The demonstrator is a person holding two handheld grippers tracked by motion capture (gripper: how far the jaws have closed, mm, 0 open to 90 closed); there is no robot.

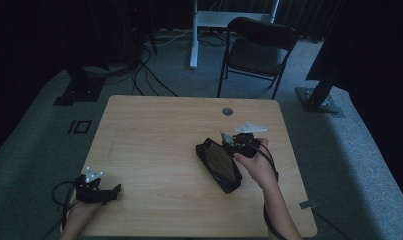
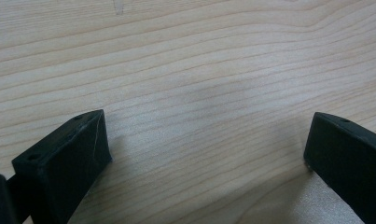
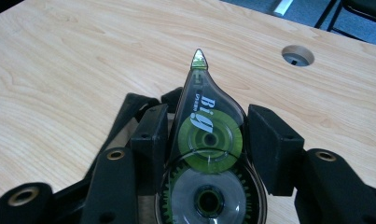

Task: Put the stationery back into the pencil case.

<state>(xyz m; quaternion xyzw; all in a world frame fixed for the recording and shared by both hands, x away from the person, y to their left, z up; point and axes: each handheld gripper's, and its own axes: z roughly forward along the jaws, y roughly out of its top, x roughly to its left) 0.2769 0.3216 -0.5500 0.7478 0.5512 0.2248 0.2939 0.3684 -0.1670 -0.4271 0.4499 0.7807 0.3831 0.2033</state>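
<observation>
A clear correction tape dispenser [image 3: 209,140] with green wheels sits upright between the jaws of my right gripper [image 3: 206,135], which is shut on its two sides, tip pointing away. In the high view my right gripper [image 1: 230,140] holds the dispenser [image 1: 225,136] just above the far end of an open black pouch [image 1: 219,162] lying on the wooden table [image 1: 154,135]. The pouch's rim [image 3: 132,105] shows behind one jaw. My left gripper [image 1: 113,192] rests near the front left corner, jaws wide open over bare wood [image 2: 206,149].
A round cable hole [image 1: 227,111] is in the table's far edge, also ahead of the dispenser [image 3: 296,55]. A black folding chair [image 1: 259,50] and a white desk leg [image 1: 194,35] stand behind the table. Cables lie on the grey carpet [image 1: 139,75].
</observation>
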